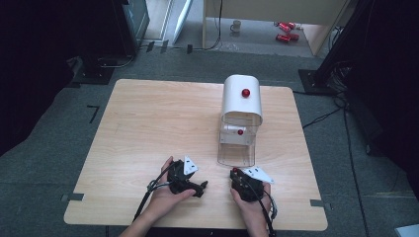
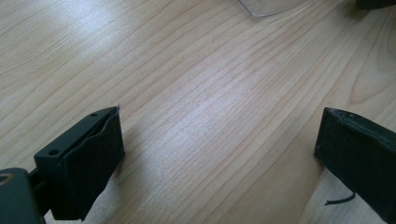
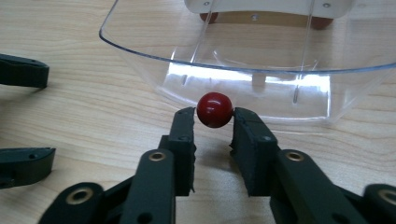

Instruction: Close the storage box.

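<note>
- The right claw (image 3: 214, 122) has its two black jaws pressed against either side of a small red ball (image 3: 214, 109), so it is gripping the ball at its tips.
- In the right gripper view the red ball sits just in front of the curved front wall of a clear plastic drawer (image 3: 140, 51), close to it or touching; I cannot tell which.
- The clear plastic drawer stands pulled out from under a white rounded housing (image 1: 241, 96) on the wooden tabletop (image 1: 148, 123), toward the person's side.
- In the high view the right claw (image 1: 237, 173) lies low at the near end of the drawer (image 1: 236, 155), held by the person's right hand (image 1: 249, 202).
- A red knob (image 1: 245, 93) shows on top of the white housing, and another small red knob (image 1: 240, 132) shows through the clear part below it.
- The left claw (image 2: 219, 135) is open: its jaws stand wide apart with only bare wood grain between them, holding nothing.
- In the high view the left claw (image 1: 203, 186) rests low over the tabletop, just beside the right one, in the person's left hand (image 1: 165, 197).
- A cable (image 1: 148, 195) trails from the left gripper toward the near edge of the tabletop.
</note>
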A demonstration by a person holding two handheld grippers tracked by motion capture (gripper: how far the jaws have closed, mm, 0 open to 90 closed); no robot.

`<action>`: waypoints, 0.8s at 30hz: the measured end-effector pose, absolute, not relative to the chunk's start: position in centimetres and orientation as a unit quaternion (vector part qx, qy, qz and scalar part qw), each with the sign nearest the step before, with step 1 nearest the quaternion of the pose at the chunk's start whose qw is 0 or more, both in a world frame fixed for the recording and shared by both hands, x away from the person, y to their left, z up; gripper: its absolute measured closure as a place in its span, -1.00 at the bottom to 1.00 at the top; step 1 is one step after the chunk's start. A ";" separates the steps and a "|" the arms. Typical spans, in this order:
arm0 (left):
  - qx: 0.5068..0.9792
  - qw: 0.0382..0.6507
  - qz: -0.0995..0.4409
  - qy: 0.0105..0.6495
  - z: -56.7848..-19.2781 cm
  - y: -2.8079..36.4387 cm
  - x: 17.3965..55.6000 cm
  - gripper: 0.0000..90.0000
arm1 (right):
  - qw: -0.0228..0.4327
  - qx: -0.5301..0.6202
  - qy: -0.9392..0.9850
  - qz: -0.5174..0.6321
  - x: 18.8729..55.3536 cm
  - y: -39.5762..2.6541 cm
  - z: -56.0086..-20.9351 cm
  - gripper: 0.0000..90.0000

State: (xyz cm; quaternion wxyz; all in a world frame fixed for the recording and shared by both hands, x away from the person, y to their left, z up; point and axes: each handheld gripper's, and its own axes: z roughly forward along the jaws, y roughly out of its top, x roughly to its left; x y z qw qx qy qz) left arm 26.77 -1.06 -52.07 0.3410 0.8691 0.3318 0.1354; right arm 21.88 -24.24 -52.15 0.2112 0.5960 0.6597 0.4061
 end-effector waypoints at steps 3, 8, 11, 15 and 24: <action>0.869 0.341 0.136 0.332 -52.1 -1.1 26.8 -0.97 | 0.212 0.596 0.659 0.408 21.9 -24.2 -52.1 0.63; 0.869 0.341 0.136 0.331 -52.1 -1.1 26.8 -0.97 | 0.210 0.599 0.654 0.411 21.8 -24.3 -52.0 0.65; 0.869 0.341 0.136 0.331 -52.1 -1.1 26.8 -0.97 | 0.208 0.599 0.651 0.418 21.8 -24.3 -51.9 0.64; 0.869 0.341 0.136 0.331 -52.1 -1.1 26.8 -0.97 | 0.200 0.600 0.649 0.422 21.8 -24.4 -51.8 0.59; 0.869 0.341 0.136 0.332 -52.1 -1.1 26.8 -0.97 | 0.204 0.600 0.646 0.425 21.8 -24.3 -51.7 0.68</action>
